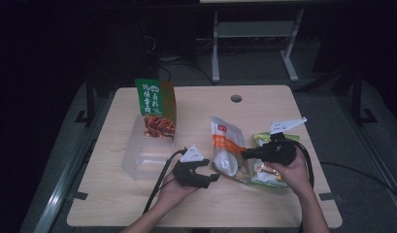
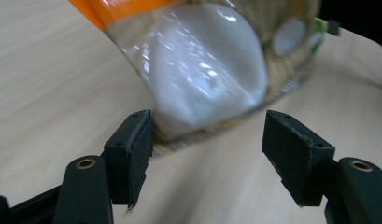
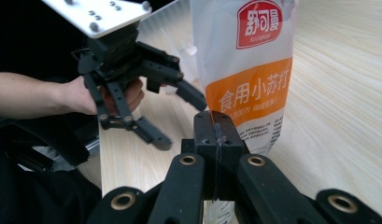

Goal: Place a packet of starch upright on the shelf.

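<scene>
I work at a pale wooden tabletop (image 1: 138,204) with a round cable hole near its far edge. Toward the left edge stands a clear plastic box (image 1: 140,155), and a green and red snack bag (image 1: 156,108) already stands upright in its far end, so I judge one bag as packed. The white and orange pouch of powder (image 1: 226,150) is not in the box yet: it lies toward the right edge, resting on a green and yellow flat packet (image 1: 269,170) that lies on the wood, untouched.

My right gripper (image 3: 216,133) has its jaws pressed together on the pouch's edge, pinching the film and holding that side up. My left gripper (image 1: 206,170) comes at the pouch's bulging lower end with its jaws spread wide; in the left gripper view the pads (image 2: 137,149) straddle the swollen clear part and do not press on it, though one is just beside it.

Left to do, as I read it: close the left jaws, carry the pouch over to the box, then fetch the flat packet.
</scene>
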Motion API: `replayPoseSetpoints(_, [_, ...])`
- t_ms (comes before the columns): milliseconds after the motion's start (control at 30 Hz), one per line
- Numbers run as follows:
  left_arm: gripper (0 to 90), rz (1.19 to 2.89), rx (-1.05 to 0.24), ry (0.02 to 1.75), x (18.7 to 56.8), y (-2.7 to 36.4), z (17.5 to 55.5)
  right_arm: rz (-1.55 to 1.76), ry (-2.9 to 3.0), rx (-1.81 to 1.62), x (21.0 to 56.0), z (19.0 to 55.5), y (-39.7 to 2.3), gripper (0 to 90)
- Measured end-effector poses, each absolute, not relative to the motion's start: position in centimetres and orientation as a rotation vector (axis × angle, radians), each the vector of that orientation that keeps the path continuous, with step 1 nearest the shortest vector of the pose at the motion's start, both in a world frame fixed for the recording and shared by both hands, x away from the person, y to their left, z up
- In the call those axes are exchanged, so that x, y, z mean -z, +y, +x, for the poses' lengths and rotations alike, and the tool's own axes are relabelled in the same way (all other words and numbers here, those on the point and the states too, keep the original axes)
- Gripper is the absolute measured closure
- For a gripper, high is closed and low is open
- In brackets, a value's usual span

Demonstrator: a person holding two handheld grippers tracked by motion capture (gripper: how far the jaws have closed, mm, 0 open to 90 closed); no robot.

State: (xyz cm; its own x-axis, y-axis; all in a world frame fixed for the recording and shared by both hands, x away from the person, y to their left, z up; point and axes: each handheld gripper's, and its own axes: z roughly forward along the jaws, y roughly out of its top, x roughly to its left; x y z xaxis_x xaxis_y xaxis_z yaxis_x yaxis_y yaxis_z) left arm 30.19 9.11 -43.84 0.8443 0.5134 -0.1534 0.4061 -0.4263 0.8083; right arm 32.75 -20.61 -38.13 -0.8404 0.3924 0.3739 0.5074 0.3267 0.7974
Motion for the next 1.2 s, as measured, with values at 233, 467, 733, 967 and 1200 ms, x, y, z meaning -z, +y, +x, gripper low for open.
replayPoseSetpoints(233, [38.0,2.06,-0.062,0.763,44.4,8.3,32.9,-0.837,-2.491,1.526,38.0,32.7,-20.7,90.0])
replayPoseSetpoints(467, [56.8,2.004,0.058,0.772,44.5,7.8,34.5,-0.848,-2.518,1.508,38.1,32.9,-20.9,90.0])
replayPoseSetpoints(733, [85.5,2.007,0.022,0.778,43.9,7.8,34.6,-0.882,-2.536,1.487,38.5,33.1,-20.9,90.0])
replayPoseSetpoints(967, [89.5,2.037,-0.074,0.765,43.6,7.7,34.0,-0.941,-2.54,1.496,38.8,33.3,-21.1,89.8])
replayPoseSetpoints(1200, [90.0,2.011,-0.139,0.767,43.9,8.2,32.9,-1.003,-2.551,1.464,39.3,33.5,-21.0,89.8])
